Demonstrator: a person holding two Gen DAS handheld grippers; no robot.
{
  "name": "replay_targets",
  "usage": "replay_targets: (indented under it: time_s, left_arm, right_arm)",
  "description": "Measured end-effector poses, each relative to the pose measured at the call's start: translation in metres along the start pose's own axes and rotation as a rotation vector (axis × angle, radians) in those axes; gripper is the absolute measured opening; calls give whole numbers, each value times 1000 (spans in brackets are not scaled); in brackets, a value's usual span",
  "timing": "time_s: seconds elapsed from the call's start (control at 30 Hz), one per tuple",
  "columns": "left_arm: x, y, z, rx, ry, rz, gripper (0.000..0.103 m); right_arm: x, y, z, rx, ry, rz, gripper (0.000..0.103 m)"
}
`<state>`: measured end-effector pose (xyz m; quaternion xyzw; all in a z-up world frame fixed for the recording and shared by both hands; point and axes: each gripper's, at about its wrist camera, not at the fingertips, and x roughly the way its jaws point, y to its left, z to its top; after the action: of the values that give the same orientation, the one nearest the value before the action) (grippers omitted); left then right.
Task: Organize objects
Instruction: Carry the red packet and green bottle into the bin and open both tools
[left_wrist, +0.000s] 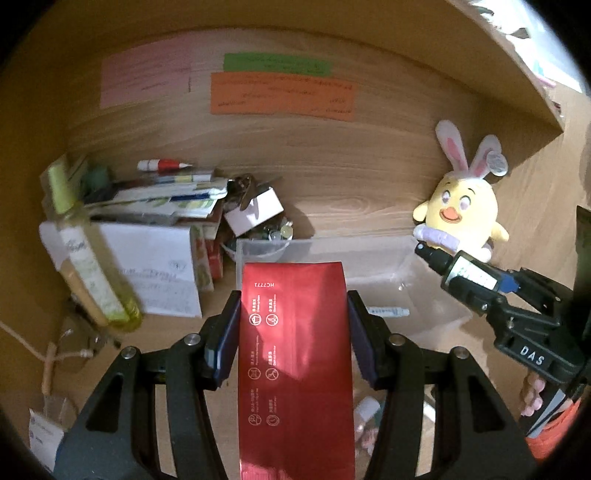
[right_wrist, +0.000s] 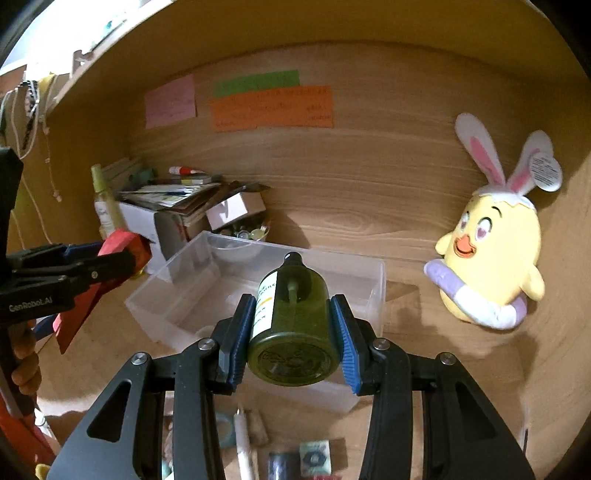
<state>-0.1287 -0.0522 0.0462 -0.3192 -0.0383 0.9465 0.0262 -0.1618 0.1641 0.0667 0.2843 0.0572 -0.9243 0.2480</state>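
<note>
- Wood-grain table inside a desk alcove; clear plastic bin (right_wrist: 373, 284) sits mid-surface, apparently empty.
- Left tool (left_wrist: 293, 325) clamps a red packet (left_wrist: 295, 354), held above the bin's near-left edge.
- Right tool (right_wrist: 291, 332) grips a dark green bottle (right_wrist: 291, 314), nozzle toward the bin.
- Advice: lower each item inside the walls before releasing; stagger the hands.

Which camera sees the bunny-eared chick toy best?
The right wrist view: the chick is big, whole and unblocked. In the left wrist view it looks smaller, and the right tongs' bottle covers its bottom.
</note>
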Motion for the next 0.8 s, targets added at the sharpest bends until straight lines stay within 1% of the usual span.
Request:
replay_targets:
  time_s: [0.17,0.3,0.43,0.6,0.8]
  left_arm:
    - [31,-2,16,2,57,-8,54]
    - [57,-4,20,10,106,2,54]
    - [82,-6,24,4,158,-9,54]
    - [102,-11,24,20,194,-13,54]
    - [119,-16,20,44,252,-24,54]
  right_arm:
    - [30,-5,7,-4,67,29,38]
    - [51,-6,7,-11,115,34,38]
    - [73,-3,4,-29,165,34,38]
    - [93,2,1,-53,215,41,38]
    - [103,8,-2,-84,246,38,38]
